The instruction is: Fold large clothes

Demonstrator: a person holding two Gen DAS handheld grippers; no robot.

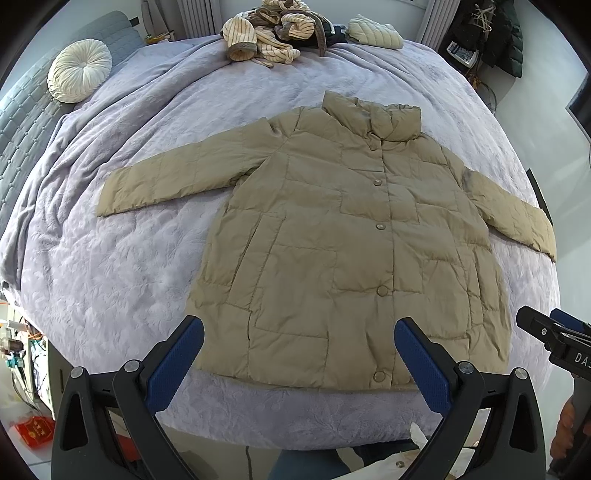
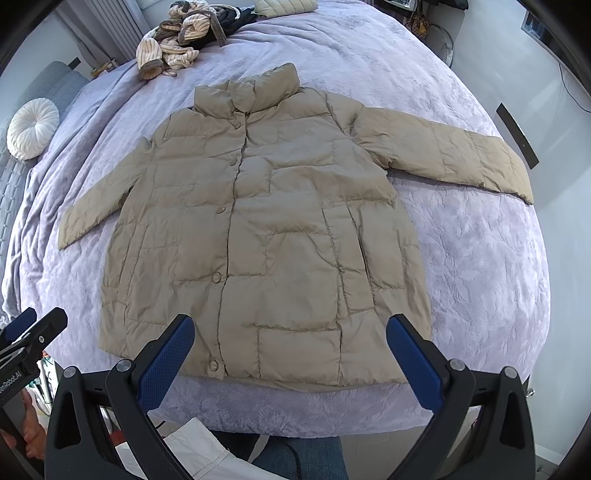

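A tan quilted puffer jacket (image 1: 332,236) lies flat and buttoned, front up, on a lavender bedspread (image 1: 110,266), both sleeves spread out and the collar at the far end. It also shows in the right wrist view (image 2: 273,229). My left gripper (image 1: 299,332) is open and empty, held above the jacket's hem near its left corner. My right gripper (image 2: 290,328) is open and empty above the hem's right part. The right gripper also shows at the right edge of the left wrist view (image 1: 554,332).
A pile of striped cream and brown clothes (image 1: 273,33) and a folded cream quilted garment (image 1: 376,31) lie at the far end of the bed. A round white cushion (image 1: 79,70) sits at the far left. The bed's near edge (image 1: 295,424) is just below the hem.
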